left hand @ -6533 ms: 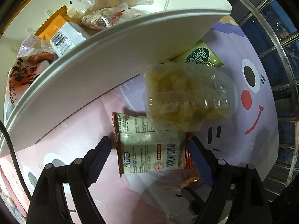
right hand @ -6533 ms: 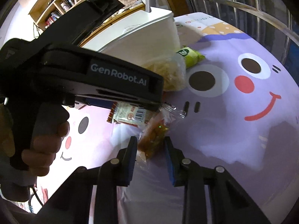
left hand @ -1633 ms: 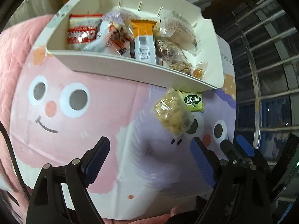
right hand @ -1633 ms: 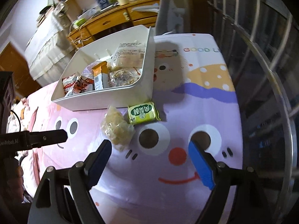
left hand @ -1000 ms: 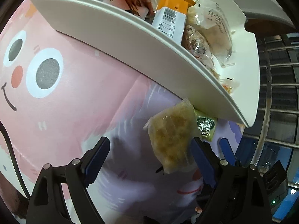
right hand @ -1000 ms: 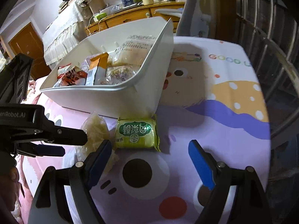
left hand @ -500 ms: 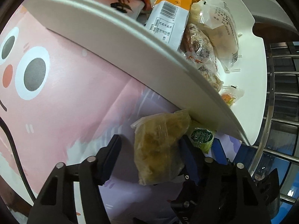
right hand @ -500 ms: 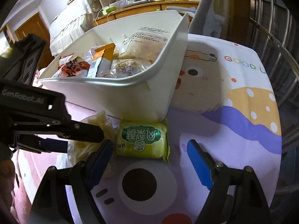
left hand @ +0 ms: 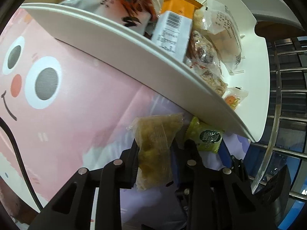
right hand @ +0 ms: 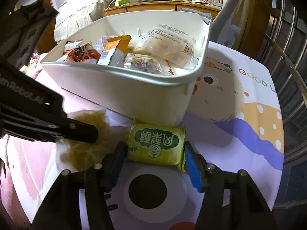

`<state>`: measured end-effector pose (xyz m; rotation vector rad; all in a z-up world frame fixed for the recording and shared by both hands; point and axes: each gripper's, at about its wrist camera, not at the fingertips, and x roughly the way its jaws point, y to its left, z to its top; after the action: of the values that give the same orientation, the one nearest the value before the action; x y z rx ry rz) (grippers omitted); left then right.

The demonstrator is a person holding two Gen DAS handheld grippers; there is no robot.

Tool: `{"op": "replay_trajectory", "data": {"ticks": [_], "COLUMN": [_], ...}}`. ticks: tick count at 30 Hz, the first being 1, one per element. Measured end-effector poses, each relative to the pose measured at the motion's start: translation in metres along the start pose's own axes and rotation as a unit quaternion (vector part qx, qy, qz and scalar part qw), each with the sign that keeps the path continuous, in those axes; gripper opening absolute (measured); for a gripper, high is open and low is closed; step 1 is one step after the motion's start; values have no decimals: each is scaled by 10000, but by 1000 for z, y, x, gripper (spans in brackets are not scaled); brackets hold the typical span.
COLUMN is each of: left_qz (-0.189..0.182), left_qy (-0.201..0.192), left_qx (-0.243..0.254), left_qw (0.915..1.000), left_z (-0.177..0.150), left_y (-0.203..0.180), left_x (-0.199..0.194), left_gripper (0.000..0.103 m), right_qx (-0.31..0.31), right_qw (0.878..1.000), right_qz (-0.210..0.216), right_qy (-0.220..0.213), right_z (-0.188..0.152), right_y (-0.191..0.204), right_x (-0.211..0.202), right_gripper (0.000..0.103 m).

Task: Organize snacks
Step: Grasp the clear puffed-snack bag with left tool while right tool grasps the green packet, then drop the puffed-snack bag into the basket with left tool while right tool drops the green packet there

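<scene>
The left gripper (left hand: 154, 154) has just been closing, and its pads now press on both sides of a clear bag of yellowish crumbly snack (left hand: 155, 149), which stands pinched between them just in front of the white bin's (left hand: 134, 61) near wall. In the right wrist view the same bag (right hand: 86, 143) shows as a blurred yellow mass under the left gripper's black finger (right hand: 76, 132), resting on or just above the cartoon-printed cloth (right hand: 239, 134); the blur makes it hard to say which.

The right gripper (right hand: 155, 161) has also just been closing. The green snack packet (right hand: 156, 143) lies flat on the cloth between its blue pads, its left and right ends right at the pads; contact looks likely on both sides, though the wrapper's crimped edge hides the exact touch on the right. The packet's far edge sits just beside the bin's front wall. From the left wrist view the green packet (left hand: 209, 137) sits tucked under the bin's overhanging rim, right of the clear bag.

The bin holds several snacks standing and leaning together: a red-and-white pouch (right hand: 79, 54), an orange-topped pack with a barcode (right hand: 113, 51), a small clear wrap of brownish pieces (right hand: 142, 61), and a large clear bag of pale biscuits (right hand: 170, 44) against the far right wall.
</scene>
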<state>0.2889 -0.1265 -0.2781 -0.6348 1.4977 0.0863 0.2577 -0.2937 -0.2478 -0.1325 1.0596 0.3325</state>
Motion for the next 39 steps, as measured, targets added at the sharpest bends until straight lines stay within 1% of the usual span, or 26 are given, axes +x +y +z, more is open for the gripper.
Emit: {"op": "replay_trajectory", "data": {"ticks": [3, 5, 11, 14, 19, 22, 27, 30, 35, 39], "left_qz": [110, 139, 216, 233, 333, 402, 439, 435, 318, 90], "left_qy": [-16, -13, -52, -87, -208, -279, -440, -563, -824, -1004], "left_qx": [-29, -49, -31, -2, 138, 311, 640, 899, 1438, 1917], "left_qw": [9999, 9999, 9997, 9997, 9991, 9983, 9960, 9934, 9857, 9763], "left_z": [-2, -6, -14, -13, -8, 3, 22, 35, 57, 72], "left_y": [6, 13, 28, 37, 47, 56, 55, 45, 23, 1], "left_x": [-6, -11, -34, -49, -82, -106, -141, -157, -179, -187], "left_gripper": [26, 25, 25, 25, 25, 25, 25, 25, 25, 25], "right_qx": [2, -9, -166, -176, -36, 78, 181, 270, 342, 362], "right_qw": [10000, 9999, 9989, 9981, 9971, 9970, 9977, 9983, 9985, 9980], "right_qz": [-29, -66, -239, -259, -43, 159, 371, 456, 413, 145], "right_qy": [84, 138, 364, 521, 761, 758, 543, 238, -147, -491], "right_z": [4, 6, 6, 2, -4, -4, 12, 29, 50, 67], "right_y": [2, 2, 12, 19, 30, 37, 49, 56, 61, 70], "right_x": [1, 0, -5, -8, -16, -28, -52, -72, -91, -99], "right_gripper": [56, 51, 51, 51, 51, 51, 51, 51, 51, 51]}}
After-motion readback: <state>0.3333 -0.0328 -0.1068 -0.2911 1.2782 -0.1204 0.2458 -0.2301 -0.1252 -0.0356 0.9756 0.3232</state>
